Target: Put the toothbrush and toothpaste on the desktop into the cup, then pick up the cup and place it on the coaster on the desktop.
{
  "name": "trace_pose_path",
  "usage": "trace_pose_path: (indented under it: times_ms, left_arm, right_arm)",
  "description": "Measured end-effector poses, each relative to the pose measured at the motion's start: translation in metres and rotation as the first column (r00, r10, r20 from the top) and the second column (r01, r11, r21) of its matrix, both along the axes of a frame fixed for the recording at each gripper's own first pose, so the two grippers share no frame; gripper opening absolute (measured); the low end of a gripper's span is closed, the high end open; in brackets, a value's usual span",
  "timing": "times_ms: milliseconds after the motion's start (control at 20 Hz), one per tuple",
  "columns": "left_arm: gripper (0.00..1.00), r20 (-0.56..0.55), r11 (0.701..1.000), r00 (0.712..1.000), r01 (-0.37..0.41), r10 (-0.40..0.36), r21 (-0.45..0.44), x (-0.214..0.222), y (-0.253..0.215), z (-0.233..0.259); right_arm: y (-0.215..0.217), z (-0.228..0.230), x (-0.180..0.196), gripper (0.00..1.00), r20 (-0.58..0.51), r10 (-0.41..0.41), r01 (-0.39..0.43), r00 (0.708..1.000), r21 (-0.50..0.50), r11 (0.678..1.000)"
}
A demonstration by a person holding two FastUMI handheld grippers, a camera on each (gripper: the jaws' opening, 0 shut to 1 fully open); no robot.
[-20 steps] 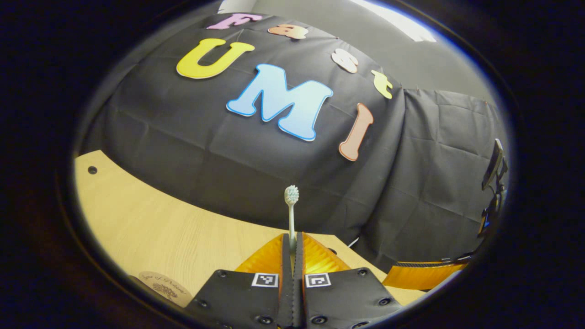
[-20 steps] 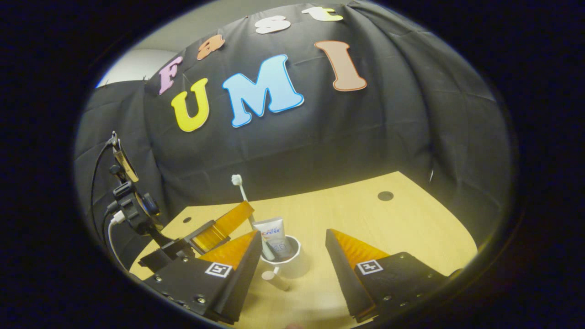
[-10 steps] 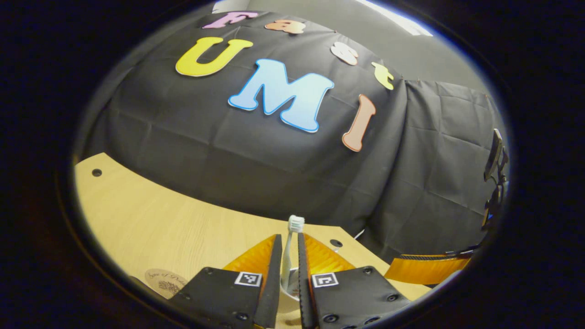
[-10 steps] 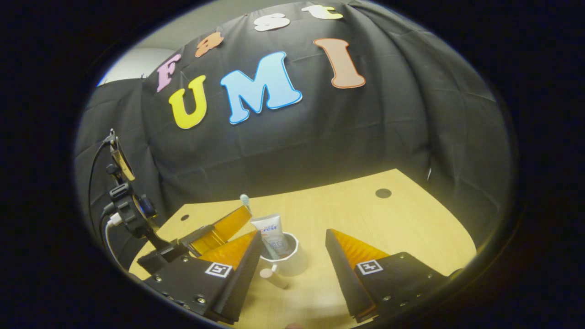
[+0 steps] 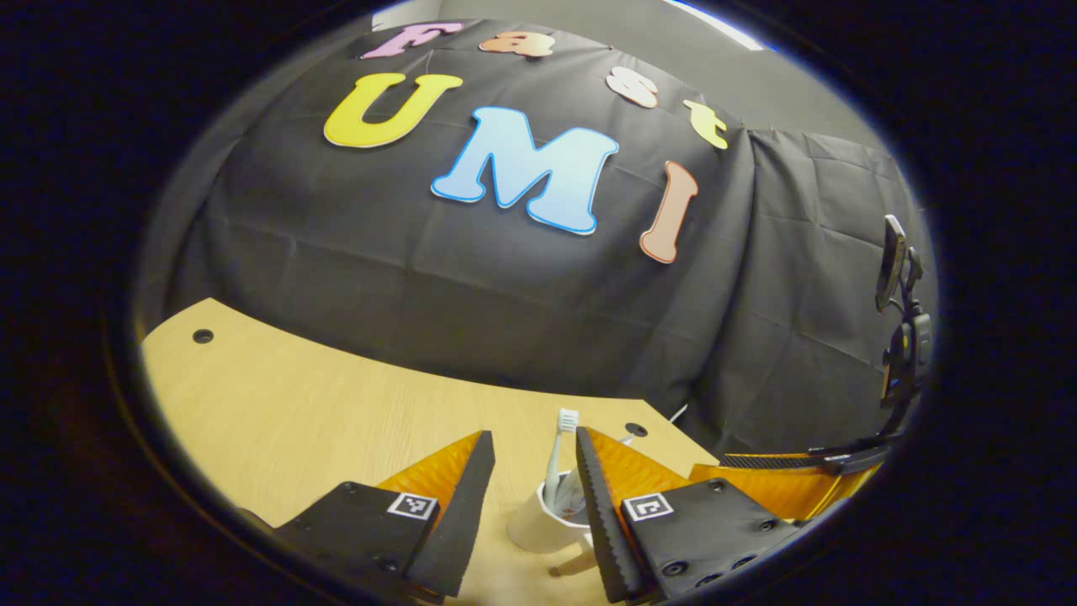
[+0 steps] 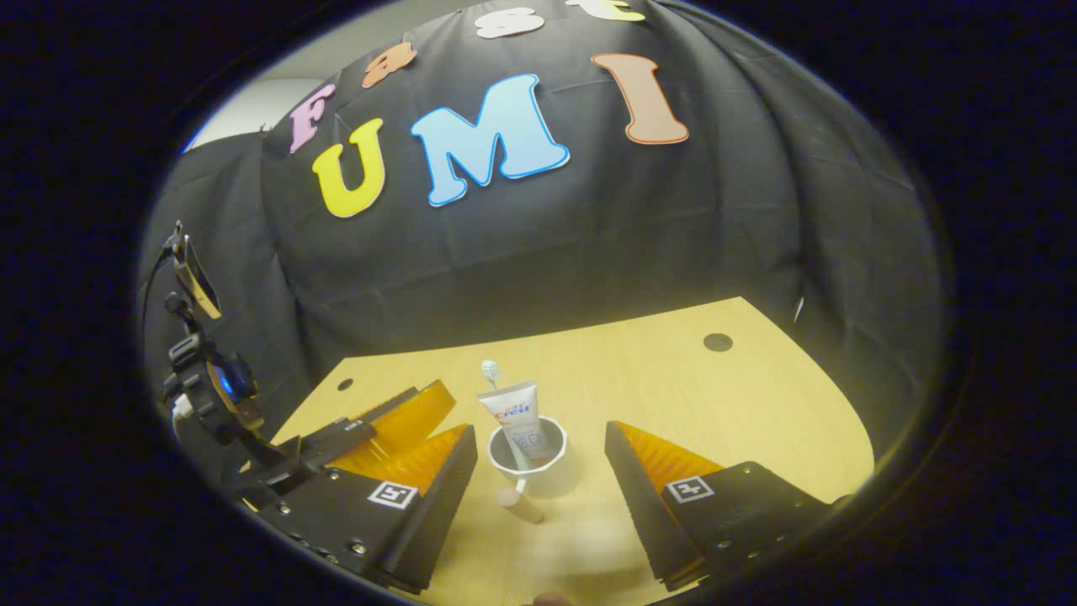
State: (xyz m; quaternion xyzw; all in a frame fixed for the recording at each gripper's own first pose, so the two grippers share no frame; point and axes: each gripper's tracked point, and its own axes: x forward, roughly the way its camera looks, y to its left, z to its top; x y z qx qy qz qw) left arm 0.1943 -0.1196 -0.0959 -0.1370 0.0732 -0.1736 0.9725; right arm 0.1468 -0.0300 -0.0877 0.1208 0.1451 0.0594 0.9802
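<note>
Right gripper view is showing a white, round-walled cup (image 6: 538, 471) standing upright on the pale wood-grain counter (image 6: 715, 404), just ahead of and between the spread jaws of the right gripper (image 6: 538, 505); neither finger is touching it. A stubby handle is projecting from the cup toward the camera. Inside the cup a flat, soft-sided toothpaste (image 6: 523, 421) tube is leaning with its wide crimped end up, and behind it the bristled head of a slim toothbrush (image 6: 490, 370) is rising above the tube. The left gripper (image 6: 395, 421) is sitting just beside the cup, on the left side of the right jaws, its ribbed wedge fingers parted. Beyond the cup the counter is running bare to its curved far edge, where two small round holes are lying near the draped black cloth.

Left gripper view is showing the same cup (image 5: 547, 522) between the parted jaws of the left gripper (image 5: 530, 471), close to the finger on their right side; contact cannot be judged. The toothbrush (image 5: 559, 454) is standing nearly upright in it. The right gripper (image 5: 782, 488) is lying low, farther off to that same side.
</note>
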Motion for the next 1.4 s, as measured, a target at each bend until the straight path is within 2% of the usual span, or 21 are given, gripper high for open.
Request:
trace_pose_path:
  times_ms: [50, 100, 250, 300, 350, 750, 800, 1050, 1100, 1150, 1400]
  left_arm:
    - [0.69, 0.000, 1.000, 1.000, -0.011, 0.011, 0.006, -0.005, 0.004, 0.001]
    - [0.85, 0.001, 1.000, 1.000, -0.013, 0.013, 0.008, -0.007, 0.008, 0.004]
    - [0.89, 0.015, 0.998, 0.998, -0.055, 0.054, 0.025, -0.016, 0.025, 0.017]
    - [0.99, 0.017, 0.997, 0.998, -0.067, 0.066, 0.033, -0.019, 0.031, 0.018]
    - [0.94, 0.018, 0.996, 0.997, -0.079, 0.078, 0.044, -0.022, 0.036, 0.021]
    - [0.92, 0.013, 0.979, 0.990, -0.143, 0.142, 0.147, -0.043, 0.067, 0.032]
    - [0.96, 0.012, 0.978, 0.989, -0.149, 0.149, 0.148, -0.047, 0.070, 0.033]
    - [0.96, 0.013, 0.965, 0.983, -0.180, 0.181, 0.192, -0.062, 0.087, 0.044]
    - [0.94, 0.014, 0.964, 0.983, -0.183, 0.183, 0.192, -0.065, 0.089, 0.047]
    - [0.99, 0.012, 0.964, 0.982, -0.185, 0.186, 0.189, -0.067, 0.091, 0.048]
    - [0.96, -0.004, 0.963, 0.979, -0.199, 0.203, 0.179, -0.075, 0.102, 0.049]
  right_arm:
    - [-0.001, -0.003, 0.000, 0.92, -0.022, -0.006, 0.006, 1.000, -0.016, 1.000]
    - [0.000, -0.008, -0.001, 0.92, -0.051, -0.008, 0.007, 0.999, -0.029, 1.000]
    - [0.008, -0.021, -0.001, 0.92, -0.143, 0.007, -0.013, 0.990, -0.038, 0.999]
    - [0.012, -0.027, -0.001, 0.92, -0.177, 0.012, -0.018, 0.984, -0.034, 0.999]
    - [0.014, -0.032, -0.002, 0.92, -0.209, 0.016, -0.022, 0.978, -0.026, 0.999]
    - [0.032, -0.069, 0.000, 0.92, -0.435, 0.035, -0.029, 0.900, 0.021, 0.999]
    - [0.034, -0.073, 0.001, 0.92, -0.458, 0.035, -0.029, 0.889, 0.020, 0.999]
    - [0.035, -0.084, 0.009, 0.92, -0.569, 0.010, -0.028, 0.823, -0.023, 0.999]
    - [0.036, -0.087, 0.011, 0.92, -0.588, 0.004, -0.031, 0.809, -0.036, 0.999]
    - [0.037, -0.089, 0.014, 0.92, -0.604, -0.003, -0.032, 0.797, -0.048, 0.998]
    - [0.038, -0.103, 0.024, 0.91, -0.683, -0.030, -0.044, 0.730, -0.091, 0.995]
